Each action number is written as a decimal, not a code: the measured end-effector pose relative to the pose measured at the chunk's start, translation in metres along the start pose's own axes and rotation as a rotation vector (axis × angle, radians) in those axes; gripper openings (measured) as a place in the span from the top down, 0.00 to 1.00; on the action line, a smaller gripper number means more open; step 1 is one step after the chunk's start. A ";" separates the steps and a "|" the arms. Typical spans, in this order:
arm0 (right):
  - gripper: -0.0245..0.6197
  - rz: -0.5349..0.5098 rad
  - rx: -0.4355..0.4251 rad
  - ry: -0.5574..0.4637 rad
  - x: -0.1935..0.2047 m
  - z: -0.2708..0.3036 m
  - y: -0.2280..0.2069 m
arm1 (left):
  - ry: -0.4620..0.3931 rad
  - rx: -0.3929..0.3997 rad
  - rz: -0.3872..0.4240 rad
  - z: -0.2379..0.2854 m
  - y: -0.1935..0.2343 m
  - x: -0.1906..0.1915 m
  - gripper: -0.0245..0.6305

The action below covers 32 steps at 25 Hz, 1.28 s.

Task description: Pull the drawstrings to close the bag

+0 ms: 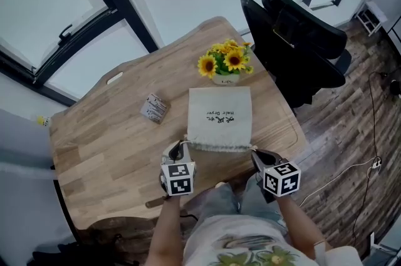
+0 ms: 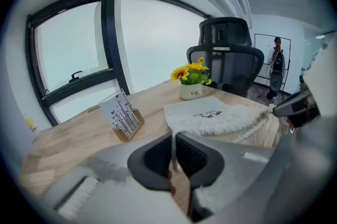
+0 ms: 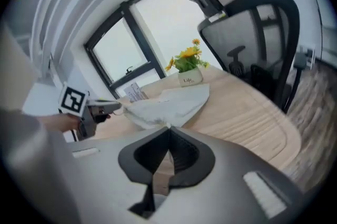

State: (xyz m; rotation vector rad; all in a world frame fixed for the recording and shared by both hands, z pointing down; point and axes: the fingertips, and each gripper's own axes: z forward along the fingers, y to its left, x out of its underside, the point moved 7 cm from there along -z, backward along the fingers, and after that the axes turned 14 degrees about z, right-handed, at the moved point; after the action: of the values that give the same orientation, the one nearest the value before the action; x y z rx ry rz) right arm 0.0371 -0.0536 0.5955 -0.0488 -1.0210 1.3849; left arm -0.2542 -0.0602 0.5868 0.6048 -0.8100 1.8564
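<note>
bag (image 1: pixel 219 116) mouth near table (image 1: pixel 106 146) front edge, left claw (image 1: pixel 177 147) & right claw (image 1: pixel 255 156) each pinching a drawstring (image 2: pixel 172 149).

Cream printed bag (image 1: pixel 219 116), mouth gathered, drawstrings (image 2: pixel 172 145) taut both sides

The flower pot (image 2: pixel 192 92) reads "Life"; the bag (image 1: pixel 219 132) bears "hair Dryer" beside characters too small to read.

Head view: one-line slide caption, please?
Left gripper and right gripper grip the drawstrings; the bag mouth is gathered.
</note>
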 end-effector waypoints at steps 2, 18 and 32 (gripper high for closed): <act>0.96 -0.142 0.089 -0.040 -0.012 -0.007 0.000 | -0.022 -0.016 -0.010 -0.006 0.000 -0.011 0.96; 0.94 -0.543 0.326 -0.401 -0.118 -0.056 0.010 | -0.191 -0.118 -0.036 -0.052 -0.008 -0.094 0.96; 0.93 -0.357 0.305 -0.528 -0.158 -0.075 -0.014 | -0.192 -0.235 -0.142 -0.074 -0.005 -0.105 0.96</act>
State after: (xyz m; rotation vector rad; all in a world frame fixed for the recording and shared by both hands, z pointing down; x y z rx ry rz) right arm 0.1178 -0.1465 0.4707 0.7248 -1.1640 1.2290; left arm -0.2127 -0.0640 0.4654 0.6785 -1.0657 1.5632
